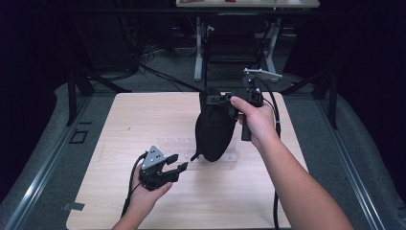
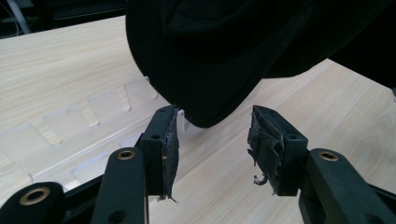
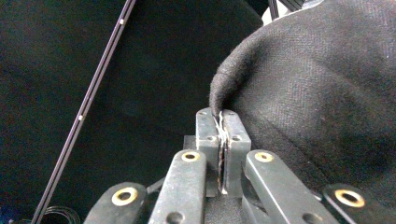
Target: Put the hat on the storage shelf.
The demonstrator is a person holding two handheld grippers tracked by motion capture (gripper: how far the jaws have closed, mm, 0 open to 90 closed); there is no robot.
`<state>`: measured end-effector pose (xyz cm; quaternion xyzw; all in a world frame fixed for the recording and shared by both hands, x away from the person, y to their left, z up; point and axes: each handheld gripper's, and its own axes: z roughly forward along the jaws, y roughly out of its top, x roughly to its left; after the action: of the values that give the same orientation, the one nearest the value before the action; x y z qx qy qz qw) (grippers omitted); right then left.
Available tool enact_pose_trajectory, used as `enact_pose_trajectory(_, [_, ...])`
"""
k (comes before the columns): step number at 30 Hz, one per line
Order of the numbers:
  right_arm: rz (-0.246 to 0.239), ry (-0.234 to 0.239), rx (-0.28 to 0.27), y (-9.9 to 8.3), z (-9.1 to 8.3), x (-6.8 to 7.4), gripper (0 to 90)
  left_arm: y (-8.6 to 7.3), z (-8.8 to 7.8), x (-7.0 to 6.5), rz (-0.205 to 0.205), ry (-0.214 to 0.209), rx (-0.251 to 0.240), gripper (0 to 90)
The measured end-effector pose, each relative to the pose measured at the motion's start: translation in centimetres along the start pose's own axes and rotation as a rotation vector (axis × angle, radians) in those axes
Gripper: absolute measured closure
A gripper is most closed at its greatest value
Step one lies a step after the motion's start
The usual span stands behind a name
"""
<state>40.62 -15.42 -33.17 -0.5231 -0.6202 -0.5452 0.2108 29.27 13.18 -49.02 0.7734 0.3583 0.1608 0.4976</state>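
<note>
Right tongs (image 3: 222, 122) pinching black cloth (image 1: 213, 127) aloft, left tongs (image 1: 175, 162) below, agape

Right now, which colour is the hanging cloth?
Black cloth; the right gripper view shows its weave best.

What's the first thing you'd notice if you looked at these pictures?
A black cloth dangles over the middle of the wooden table, its bottom at a clear plastic tray. The right gripper is shut on the cloth's top edge. The left gripper waits open near the front, its jaws pointing at the cloth's low tip.
</note>
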Motion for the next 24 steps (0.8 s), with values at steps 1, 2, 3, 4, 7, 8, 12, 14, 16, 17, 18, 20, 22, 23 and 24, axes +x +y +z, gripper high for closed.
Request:
enact_pose_trajectory(1, [-0.001, -0.001, 0.000, 0.0, 0.0, 0.0, 88.5, 0.1, 0.0, -0.1, 0.003, -0.004, -0.002, 51.6])
enact_pose_trajectory(2, [-0.001, -0.001, 0.000, 0.0, 0.0, 0.0, 88.5, 0.3, 0.1, -0.3, 0.009, -0.006, -0.004, 51.8])
enact_pose_trajectory(3, [-0.001, -0.001, 0.001, 0.0, 0.0, 0.0, 88.5, 0.5, 0.1, -0.4, 0.009, -0.012, -0.006, 52.4])
enact_pose_trajectory(4, [-0.001, -0.001, 0.000, -0.1, 0.0, 0.0, 88.4, 0.6, 0.1, -0.5, 0.015, -0.016, -0.006, 52.8])
enact_pose_trajectory(7, [0.001, -0.002, -0.003, 0.0, 0.1, 0.1, 88.4, 1.1, 0.2, -1.0, 0.032, -0.029, -0.009, 53.7])
enact_pose_trajectory(8, [0.000, 0.000, -0.001, 0.0, 0.1, 0.1, 88.4, 1.1, 0.2, -1.0, 0.032, -0.029, -0.009, 54.2])
enact_pose_trajectory(12, [-0.002, 0.002, 0.002, -0.1, 0.2, 0.1, 88.4, 1.7, 0.6, -1.5, 0.051, -0.032, -0.006, 57.4])
enact_pose_trajectory(14, [-0.002, 0.004, 0.003, -0.1, 0.2, 0.2, 88.4, 1.8, 0.7, -1.6, 0.058, -0.033, -0.005, 63.6])
enact_pose_trajectory(16, [-0.003, 0.006, 0.001, -0.1, 0.3, 0.2, 88.3, 1.9, 1.1, -1.8, 0.069, -0.025, 0.012, 67.2])
enact_pose_trajectory(17, [-0.002, 0.005, 0.000, -0.1, 0.3, 0.2, 88.3, 1.9, 1.2, -1.9, 0.075, -0.020, 0.017, 69.7])
enact_pose_trajectory(18, [-0.002, 0.005, 0.000, -0.1, 0.3, 0.2, 88.3, 1.9, 1.5, -2.0, 0.087, -0.007, 0.025, 70.3])
enact_pose_trajectory(20, [-0.006, 0.005, 0.003, -0.1, 0.3, 0.2, 88.3, 1.9, 1.8, -2.0, 0.090, 0.003, 0.029, 72.3])
enact_pose_trajectory(22, [-0.006, 0.005, 0.003, -0.2, 0.3, 0.2, 88.3, 1.9, 1.9, -2.0, 0.092, 0.009, 0.032, 74.5])
enact_pose_trajectory(23, [-0.005, 0.005, 0.004, -0.2, 0.3, 0.2, 88.3, 2.0, 2.0, -2.0, 0.095, 0.015, 0.033, 74.5])
enact_pose_trajectory(24, [-0.005, 0.006, 0.003, -0.2, 0.3, 0.2, 88.3, 2.0, 2.2, -2.1, 0.100, 0.021, 0.041, 76.0])
